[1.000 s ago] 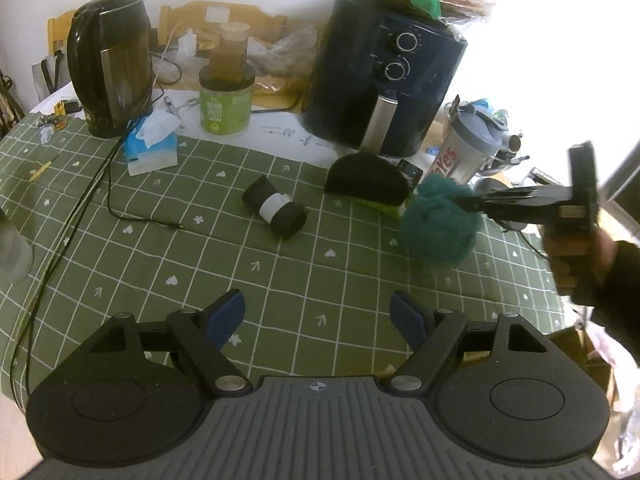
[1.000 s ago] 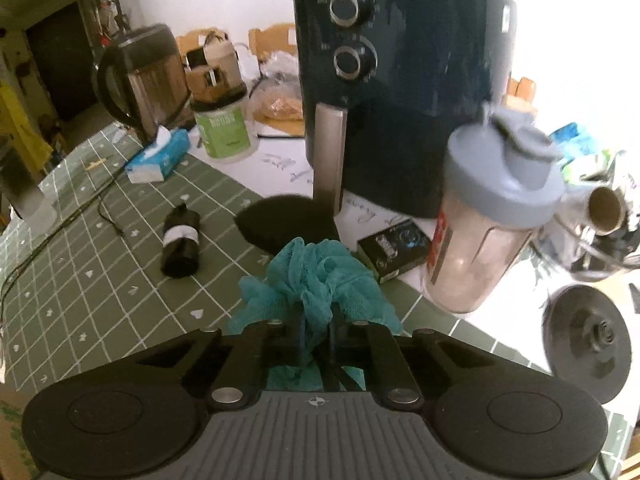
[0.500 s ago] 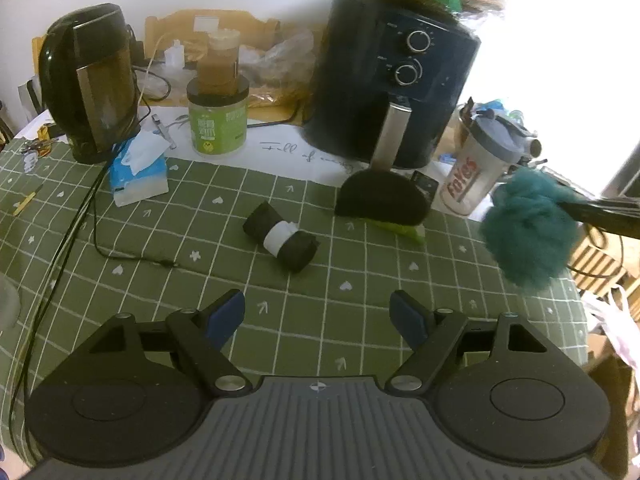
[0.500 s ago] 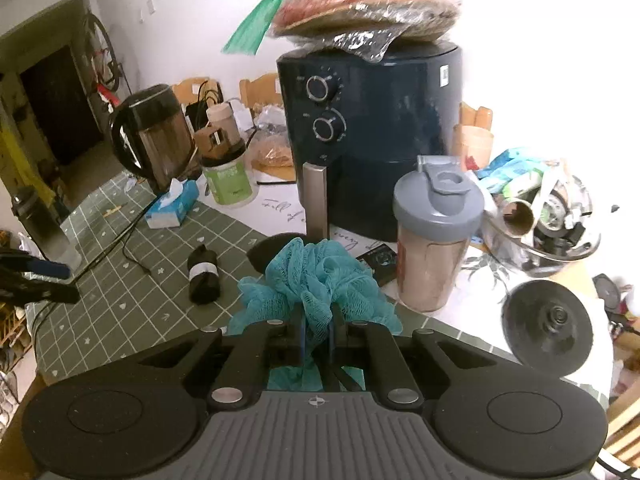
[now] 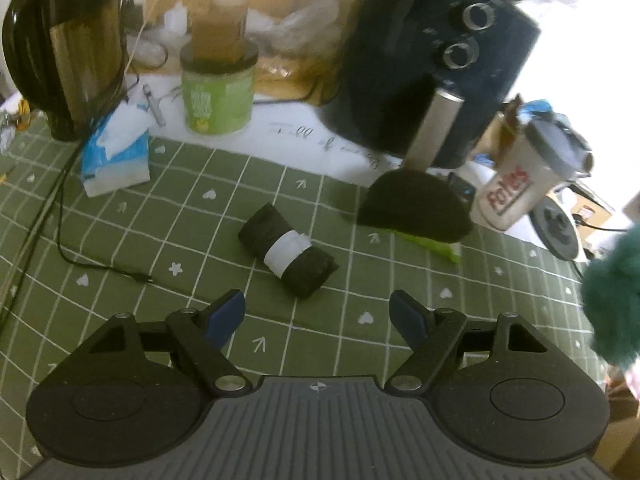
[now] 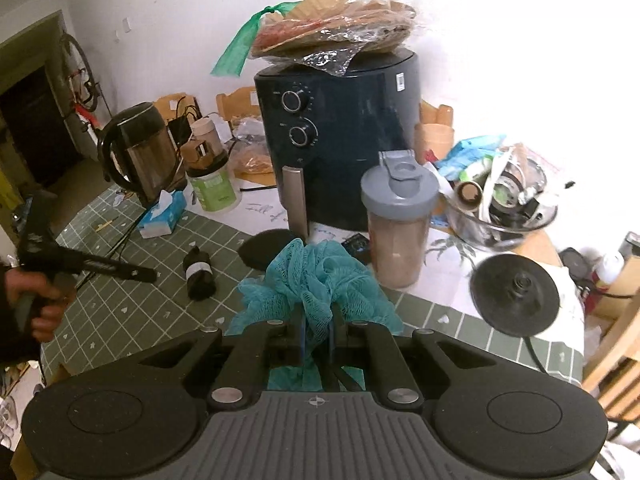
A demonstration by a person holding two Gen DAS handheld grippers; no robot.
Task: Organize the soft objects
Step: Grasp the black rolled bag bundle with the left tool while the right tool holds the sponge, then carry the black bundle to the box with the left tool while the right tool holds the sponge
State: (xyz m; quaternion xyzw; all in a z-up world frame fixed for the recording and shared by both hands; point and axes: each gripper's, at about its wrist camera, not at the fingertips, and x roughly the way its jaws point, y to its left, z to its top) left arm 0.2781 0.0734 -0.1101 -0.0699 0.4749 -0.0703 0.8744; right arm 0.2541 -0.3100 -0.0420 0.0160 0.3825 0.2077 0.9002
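Observation:
My right gripper (image 6: 317, 340) is shut on a teal mesh bath pouf (image 6: 316, 280) and holds it in the air above the table's right end; the pouf also shows at the right edge of the left wrist view (image 5: 612, 296). My left gripper (image 5: 318, 314) is open and empty, low over the green checked tablecloth (image 5: 160, 208). A black roll with a white band (image 5: 290, 256) lies just beyond its fingertips. A black sponge on a yellow-green base (image 5: 414, 210) lies farther right, by the air fryer. The left gripper shows in the right wrist view (image 6: 144, 274).
A dark air fryer (image 6: 340, 152) stands at the back with a bag of flat breads on top. A kettle (image 5: 64, 48), tissue pack (image 5: 116, 156), green tub (image 5: 218, 92), shaker bottle (image 6: 398, 220), glass bowl (image 6: 504, 216), black disc (image 6: 514, 292) and a cable (image 5: 80, 256) crowd the table.
My right gripper has lifted the pouf up and back toward the right, away from the sponge. My left gripper has moved forward and lower toward the black roll.

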